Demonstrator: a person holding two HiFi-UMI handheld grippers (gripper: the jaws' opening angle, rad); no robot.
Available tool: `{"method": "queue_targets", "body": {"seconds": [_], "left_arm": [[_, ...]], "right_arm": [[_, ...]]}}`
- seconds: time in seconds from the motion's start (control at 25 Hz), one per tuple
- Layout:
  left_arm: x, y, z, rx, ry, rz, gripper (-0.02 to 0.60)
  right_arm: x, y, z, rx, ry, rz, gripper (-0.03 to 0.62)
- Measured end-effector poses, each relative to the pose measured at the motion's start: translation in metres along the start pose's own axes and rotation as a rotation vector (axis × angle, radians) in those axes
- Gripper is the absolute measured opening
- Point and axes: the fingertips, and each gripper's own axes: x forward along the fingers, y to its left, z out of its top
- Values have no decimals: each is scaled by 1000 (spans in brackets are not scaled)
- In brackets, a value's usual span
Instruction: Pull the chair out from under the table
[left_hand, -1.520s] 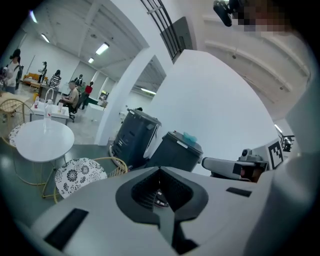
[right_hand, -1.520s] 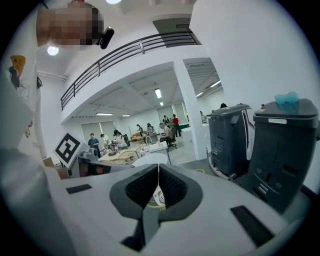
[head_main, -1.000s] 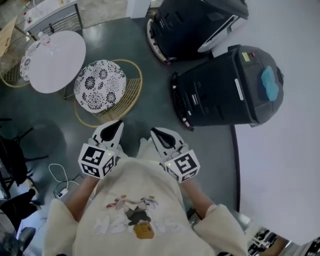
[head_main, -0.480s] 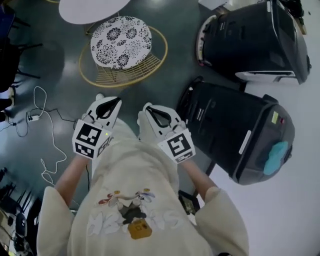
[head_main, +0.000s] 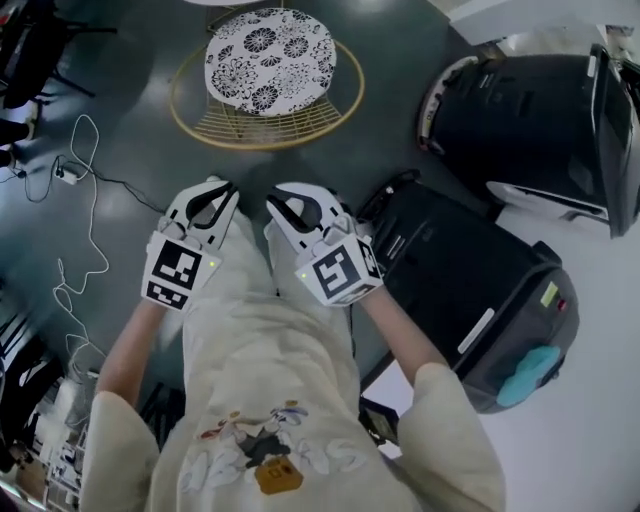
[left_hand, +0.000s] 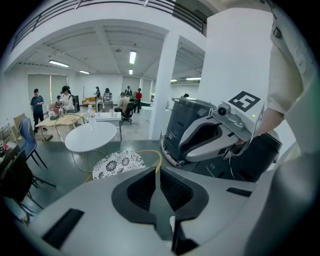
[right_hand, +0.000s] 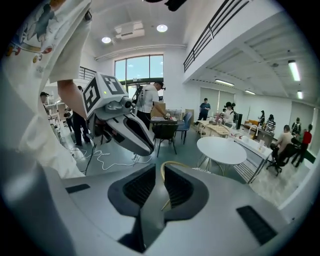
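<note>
- Approach step, by the look of it: the chair (head_main: 270, 60) stands ahead by the round table (left_hand: 92, 136), well apart from both grippers.
- Left gripper (head_main: 218, 188) closed and empty; right gripper (head_main: 277, 197) opening, nothing between its jaws.
- Next move likely calls for reaching forward to clamp the chair's wire rim.

Bright, even light; gripper views w/ fisheye warp, dark corners.
</note>
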Motion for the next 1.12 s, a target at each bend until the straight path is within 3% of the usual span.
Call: {"method": "queue_targets", "body": {"seconds": [0.12,0.2,0.28,0.48,0.76,1.12], "left_arm": [[15,6,-10,6,2,3,12],[29,10,-18,15,7,0,19],[43,13,-30,24,29,-21,119],[66,21,-52,84,59,-40,161],[100,32,-78,281,112,-60,202],[126,54,-101,455,195,-94,213]], "right_arm": [[17,-4,-16,30,22,49,95],[28,-11,-32,53,45,38,98],[41,-17,-47,31,75,22,109],[62,-26,-79,-44,128,4,123],[84,-41,-107,-207,179,15,129],[120,-48,-129,-358,248,91,129]]}}
